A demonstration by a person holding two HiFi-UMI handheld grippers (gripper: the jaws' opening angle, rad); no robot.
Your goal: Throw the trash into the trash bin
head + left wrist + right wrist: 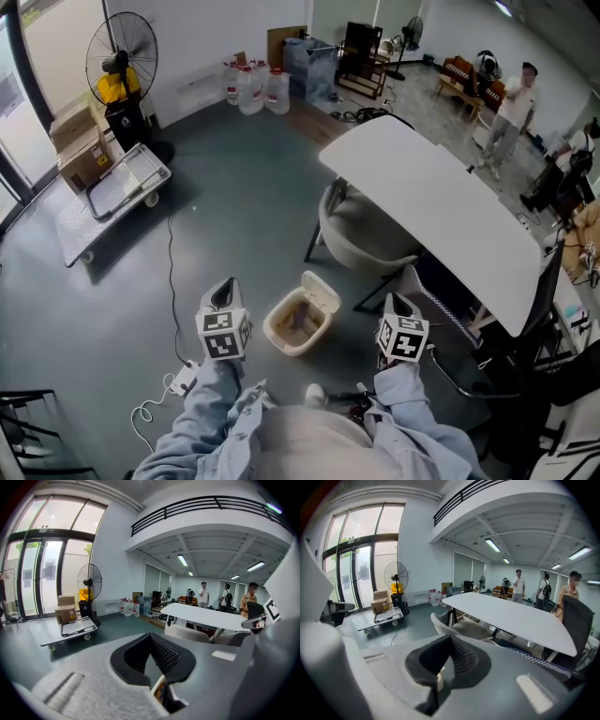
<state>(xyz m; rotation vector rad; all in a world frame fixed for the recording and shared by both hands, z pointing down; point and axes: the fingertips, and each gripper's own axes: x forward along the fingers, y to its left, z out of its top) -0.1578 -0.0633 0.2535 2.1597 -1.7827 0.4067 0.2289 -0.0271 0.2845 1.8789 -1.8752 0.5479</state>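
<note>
1. I hold the left gripper [225,292] and the right gripper [395,305] low in front of me, one on each side of the trash bin [273,325]. That way either one can reach its mouth.
2. The trash bin stands on the grey floor near my feet, between the two grippers and just left of the white table [441,206]. Its lid [322,291] is tipped back on the far side, so the opening faces up at me.
3. Both pairs of jaws have their tips together, and neither grips anything. Through the small gap behind the pads each gripper view shows only floor and a bit of the cream bin.
4. Something brownish lies inside the bin. I judge it to be trash already dropped in, but it is too small for me to tell what it is.
5. No loose trash shows on the floor around the bin. My guess is that the throwing step is done or that I have yet to fetch more.
</note>
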